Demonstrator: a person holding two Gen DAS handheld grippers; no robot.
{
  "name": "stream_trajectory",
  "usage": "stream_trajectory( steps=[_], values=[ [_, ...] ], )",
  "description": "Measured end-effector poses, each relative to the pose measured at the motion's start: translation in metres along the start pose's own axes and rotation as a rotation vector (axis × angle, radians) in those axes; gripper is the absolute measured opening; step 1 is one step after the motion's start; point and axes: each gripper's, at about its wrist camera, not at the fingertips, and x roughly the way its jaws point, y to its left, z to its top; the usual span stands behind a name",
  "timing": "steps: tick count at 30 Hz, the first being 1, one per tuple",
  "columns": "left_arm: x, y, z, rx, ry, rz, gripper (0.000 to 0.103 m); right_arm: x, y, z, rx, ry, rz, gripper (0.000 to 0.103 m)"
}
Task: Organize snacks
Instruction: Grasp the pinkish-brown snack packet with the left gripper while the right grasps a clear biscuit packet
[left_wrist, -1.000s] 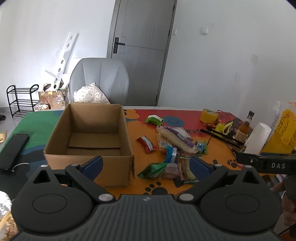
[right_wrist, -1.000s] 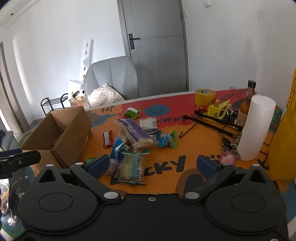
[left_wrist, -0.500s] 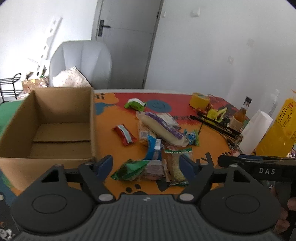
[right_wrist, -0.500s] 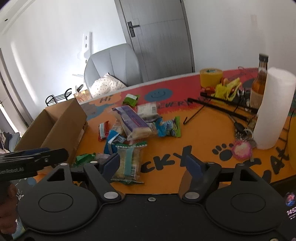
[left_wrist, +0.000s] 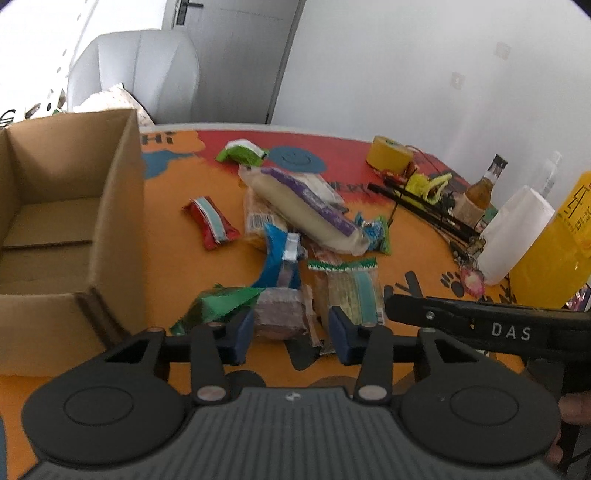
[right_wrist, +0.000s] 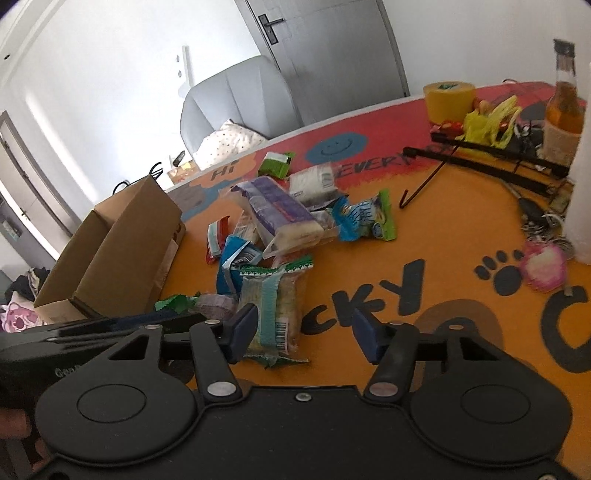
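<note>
Both tools are over the snack pile on the orange printed table (left_wrist: 413, 254). Left tool (left_wrist: 291, 332) has its jaws half open, just been closing, flanking a clear-wrapped brown cake with a green end (left_wrist: 258, 308), pads not pressing yet. Right tool (right_wrist: 303, 328) is a touch wider, jaws also just closing; the cracker pack with a teal stripe (right_wrist: 275, 306) lies by its left finger, ungripped. More wrappers lie heaped mid-table: a long purple-labelled bread pack (left_wrist: 306, 210), a red bar (left_wrist: 212, 223). Open brown cardboard box (left_wrist: 74, 236) stands at the table's left edge.
</note>
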Motion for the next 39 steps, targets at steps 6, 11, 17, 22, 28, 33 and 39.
stream_trajectory(
  steps=[6,11,17,22,28,33,39],
  values=[
    [0.016,0.003,0.003,-0.008,0.024,0.055,0.047,0.012,-0.002,0.005,0.013,0.025,0.025,0.058],
    [0.026,0.009,0.005,-0.027,0.025,0.072,0.055,0.022,0.004,0.008,0.004,0.037,0.034,0.058],
    [0.032,0.013,0.003,-0.041,0.017,0.08,0.047,0.031,0.007,0.008,0.008,0.059,0.034,0.059],
    [0.029,0.016,0.003,-0.077,0.009,0.089,0.037,0.036,0.01,0.007,-0.002,0.053,0.042,0.06],
    [0.027,0.017,0.002,-0.088,0.0,0.1,0.035,0.039,0.017,0.007,-0.06,0.048,0.031,0.045],
    [0.025,0.015,0.001,-0.086,0.003,0.088,0.035,0.032,0.015,0.004,-0.06,0.042,0.034,0.035],
    [0.021,0.014,-0.003,-0.087,0.0,0.088,0.035,0.019,0.002,0.0,-0.013,0.029,0.03,0.031]
  ],
)
